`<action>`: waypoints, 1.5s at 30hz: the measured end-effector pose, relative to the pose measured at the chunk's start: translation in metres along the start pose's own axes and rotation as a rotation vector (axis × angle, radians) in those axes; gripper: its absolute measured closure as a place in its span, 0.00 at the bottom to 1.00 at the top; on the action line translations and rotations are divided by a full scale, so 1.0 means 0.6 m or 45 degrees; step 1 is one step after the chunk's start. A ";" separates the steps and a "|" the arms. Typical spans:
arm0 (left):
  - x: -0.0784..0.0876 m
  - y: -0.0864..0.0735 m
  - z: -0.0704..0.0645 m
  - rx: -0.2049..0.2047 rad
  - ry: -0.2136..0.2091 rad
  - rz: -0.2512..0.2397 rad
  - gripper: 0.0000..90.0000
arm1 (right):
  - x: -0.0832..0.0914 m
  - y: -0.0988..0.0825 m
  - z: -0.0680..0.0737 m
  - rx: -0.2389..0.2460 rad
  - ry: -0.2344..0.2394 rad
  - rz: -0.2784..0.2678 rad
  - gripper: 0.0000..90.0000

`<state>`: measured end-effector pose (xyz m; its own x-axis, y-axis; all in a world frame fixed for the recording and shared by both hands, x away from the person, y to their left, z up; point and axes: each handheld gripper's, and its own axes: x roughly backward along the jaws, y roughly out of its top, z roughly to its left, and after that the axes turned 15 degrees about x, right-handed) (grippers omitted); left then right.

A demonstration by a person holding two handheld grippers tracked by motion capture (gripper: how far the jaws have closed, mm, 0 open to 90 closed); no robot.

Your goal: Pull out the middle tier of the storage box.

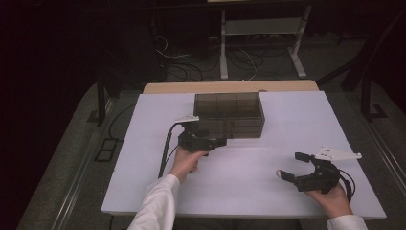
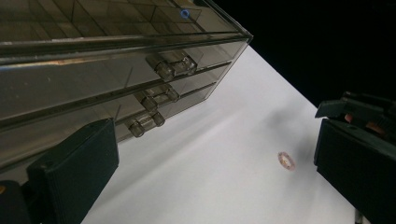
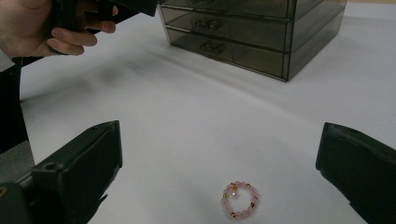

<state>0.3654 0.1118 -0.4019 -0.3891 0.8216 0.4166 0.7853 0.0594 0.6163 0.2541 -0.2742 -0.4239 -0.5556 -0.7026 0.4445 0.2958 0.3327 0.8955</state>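
Observation:
A smoky see-through drawer box (image 1: 229, 115) stands at the back middle of the white table (image 1: 239, 191). Its three stacked drawers are shut, with clear handles (image 2: 170, 65) on their fronts. My left gripper (image 1: 215, 141) is open just in front of the box, its jaws wide apart (image 2: 210, 140) and empty. A small pink bead bracelet (image 3: 239, 201) lies flat on the table. My right gripper (image 1: 291, 165) is open at the front right, jaws either side of the bracelet (image 1: 278, 173) and a little behind it, not touching. The bracelet (image 2: 286, 161) lies some way off from the box.
A person's hand (image 3: 46, 28) holds the left gripper, its cable (image 1: 165, 153) trailing over the table's left half. Behind the table lie loose cables and the white legs of another desk (image 1: 261, 28). Open table surface lies between box and bracelet.

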 end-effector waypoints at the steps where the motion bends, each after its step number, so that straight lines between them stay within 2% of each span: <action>1: -0.001 0.000 0.001 0.009 0.000 0.000 0.00 | 0.000 0.000 0.000 0.000 0.000 0.001 0.00; 7: -0.012 -0.001 0.005 0.061 -0.008 0.007 0.00 | 0.000 0.000 0.000 0.001 0.001 0.001 0.00; 14: -0.025 -0.005 0.011 0.187 -0.054 -0.005 0.00 | 0.000 0.000 0.000 0.001 0.001 0.000 0.00; 19: -0.031 -0.008 0.016 0.256 -0.062 -0.015 0.00 | 0.000 0.000 0.000 0.000 0.000 -0.002 0.00; 35: -0.047 -0.012 0.031 0.442 -0.066 -0.035 0.00 | 0.000 0.000 0.000 0.001 0.001 0.001 0.00; 45: -0.057 -0.014 0.037 0.538 -0.029 -0.051 0.00 | -0.001 0.000 0.000 0.001 0.004 0.002 0.00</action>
<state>0.3826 0.0958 -0.4361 -0.4163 0.8259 0.3803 0.9000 0.3149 0.3013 0.2545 -0.2739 -0.4242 -0.5530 -0.7039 0.4459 0.2958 0.3344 0.8948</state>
